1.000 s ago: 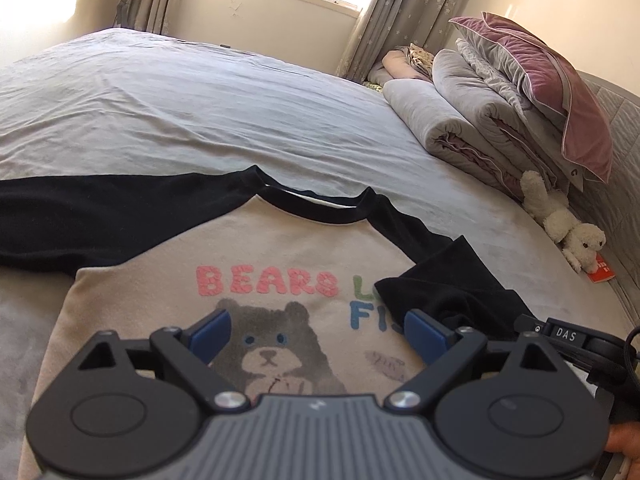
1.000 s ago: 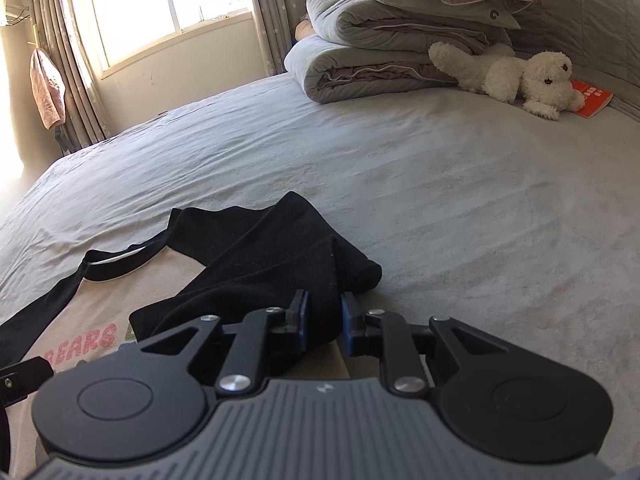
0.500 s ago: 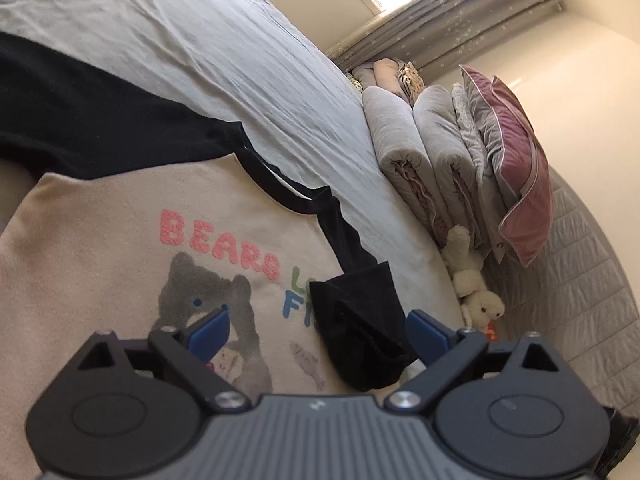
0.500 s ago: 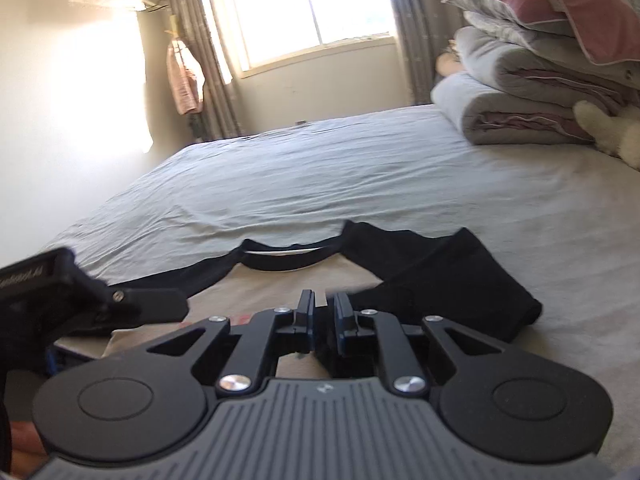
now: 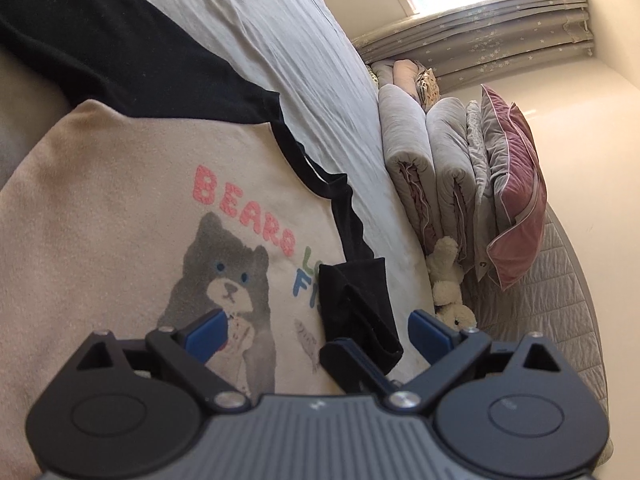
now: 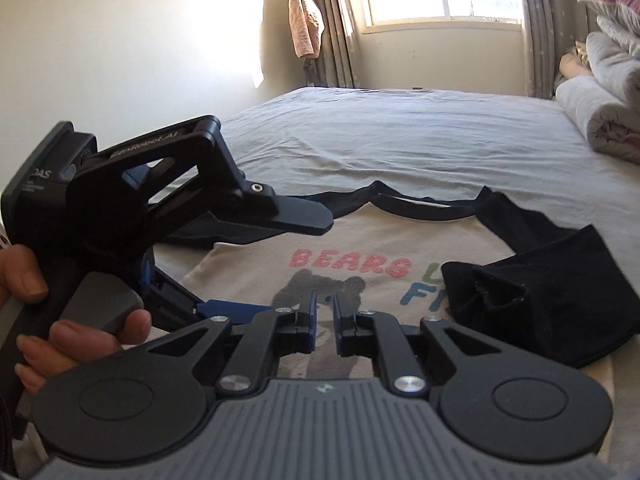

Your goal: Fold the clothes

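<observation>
A beige sweatshirt (image 5: 120, 220) with black sleeves and a bear print lies flat, front up, on the bed. Its one black sleeve (image 5: 356, 296) is folded in over the chest and covers the end of the lettering; it appears as a bunched black sleeve (image 6: 540, 300) at the right of the right wrist view. The other sleeve (image 5: 100, 40) stretches straight out. My left gripper (image 5: 320, 332) hangs open above the bear print, rolled sideways, nothing between its pads. My right gripper (image 6: 324, 320) is over the print, its pads almost together and empty. The left gripper (image 6: 272, 264) sits just to its left.
Rolled quilts (image 5: 432, 168), a pink pillow (image 5: 516, 184) and a white plush toy (image 5: 448, 292) are stacked at the headboard. The grey bed sheet (image 6: 400, 140) runs to the window wall. A hand (image 6: 80, 328) holds the left gripper's handle.
My right gripper has let go of the black sleeve, which now lies folded on the chest, and has swung left over the print with its jaws narrower. The left gripper rolled and sank slightly.
</observation>
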`<state>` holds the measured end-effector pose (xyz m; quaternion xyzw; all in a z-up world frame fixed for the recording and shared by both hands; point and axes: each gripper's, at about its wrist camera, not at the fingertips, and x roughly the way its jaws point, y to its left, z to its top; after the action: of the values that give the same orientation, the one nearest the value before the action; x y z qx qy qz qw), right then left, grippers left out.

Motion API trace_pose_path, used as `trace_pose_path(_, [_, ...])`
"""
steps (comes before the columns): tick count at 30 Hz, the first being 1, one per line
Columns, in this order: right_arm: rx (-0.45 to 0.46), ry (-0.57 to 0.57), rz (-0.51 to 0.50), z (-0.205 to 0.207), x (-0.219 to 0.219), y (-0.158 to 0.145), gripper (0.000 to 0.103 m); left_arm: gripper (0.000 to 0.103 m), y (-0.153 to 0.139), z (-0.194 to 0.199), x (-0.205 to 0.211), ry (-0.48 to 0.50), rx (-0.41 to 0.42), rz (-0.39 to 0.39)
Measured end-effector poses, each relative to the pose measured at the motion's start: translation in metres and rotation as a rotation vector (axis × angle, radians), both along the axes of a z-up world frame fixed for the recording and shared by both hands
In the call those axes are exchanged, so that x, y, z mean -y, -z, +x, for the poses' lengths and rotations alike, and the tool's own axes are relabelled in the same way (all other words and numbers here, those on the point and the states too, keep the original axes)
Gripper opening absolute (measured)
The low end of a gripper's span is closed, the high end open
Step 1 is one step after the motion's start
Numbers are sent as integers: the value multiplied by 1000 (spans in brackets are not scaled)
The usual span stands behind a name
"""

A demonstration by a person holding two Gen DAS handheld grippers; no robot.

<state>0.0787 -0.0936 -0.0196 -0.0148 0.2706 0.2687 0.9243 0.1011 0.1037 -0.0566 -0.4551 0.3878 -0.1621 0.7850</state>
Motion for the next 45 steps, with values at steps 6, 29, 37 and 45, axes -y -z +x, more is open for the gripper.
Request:
trace_pose_path(6, [77,208,-66,9,33,-7,43,97,0,3,4,8,-3,41])
trace_pose_path(29, [41,211,-187,18,47,5,14,97,6,6,14,35,-8,-24])
trace_pose_path(37, [-3,15,28,3,26,-11,14,86,10,2,16,25,5,-131])
trace_pose_path(45, [-35,-114,117,-7,10,-11,15,10,-4,0,7,-44,38,-22])
